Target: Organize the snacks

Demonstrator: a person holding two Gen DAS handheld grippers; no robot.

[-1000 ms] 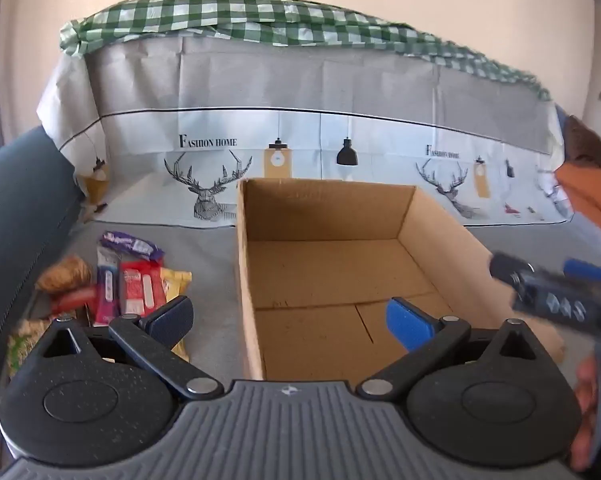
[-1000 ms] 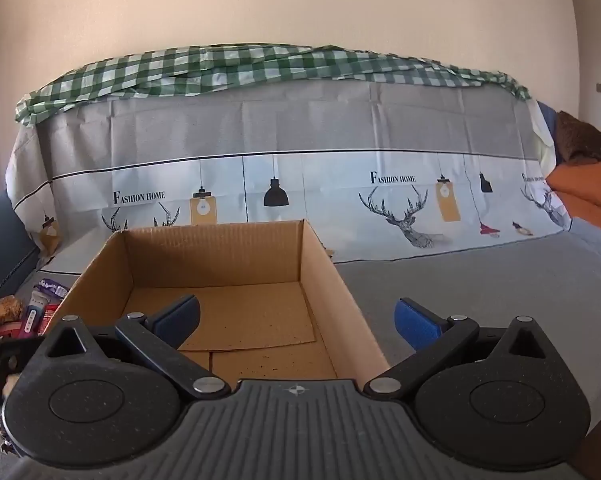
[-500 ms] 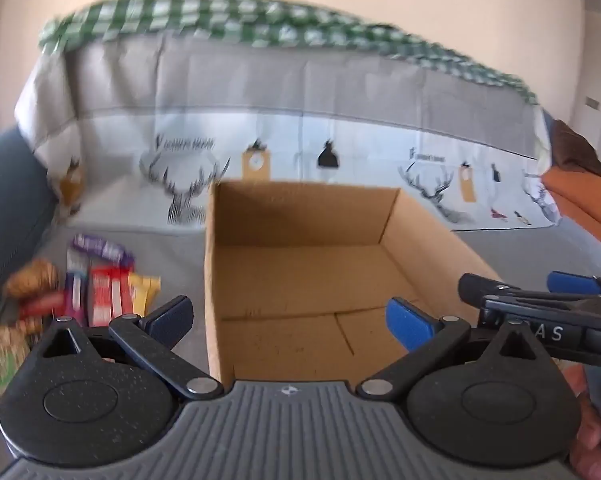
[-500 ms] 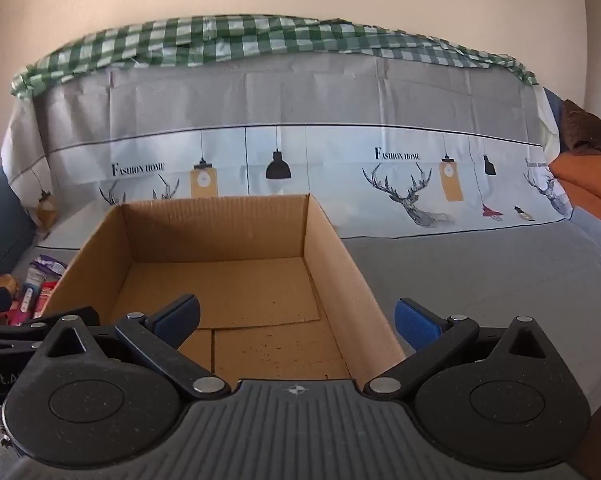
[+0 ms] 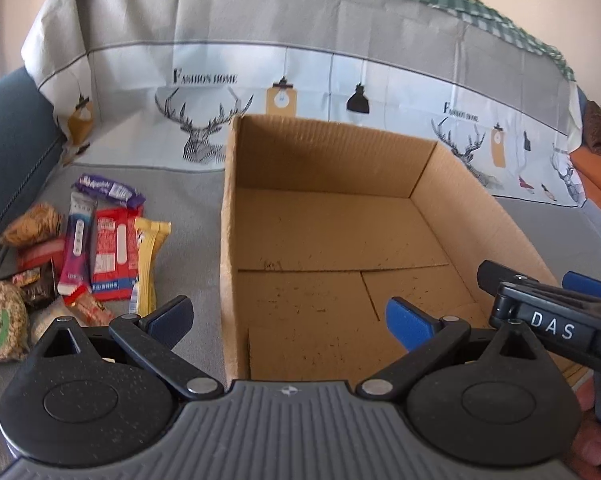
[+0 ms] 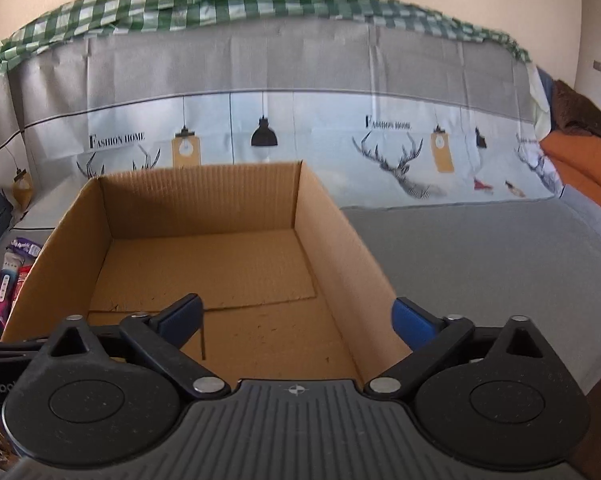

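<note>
I get soft, even daylight in both views, with a gentle shadow on the inner left wall of the cardboard box (image 5: 236, 216), heavy fisheye bending toward the frame edges, dark corners, and slight blur on the snack packets (image 5: 100, 248) at left.

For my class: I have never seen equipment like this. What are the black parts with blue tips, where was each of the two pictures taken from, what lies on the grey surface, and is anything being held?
A person holds a two-finger gripper in each hand, each with a wide-angle camera looking along its blue-tipped fingers. One picture looks out from the left gripper, the other from the right gripper. Both are open and hold nothing. Between them stands an empty cardboard box on a grey surface. To the box's left lies a pile of snack packets, none yet in the box. In the left picture, the right gripper and some of the person's hand show at the right edge.
</note>
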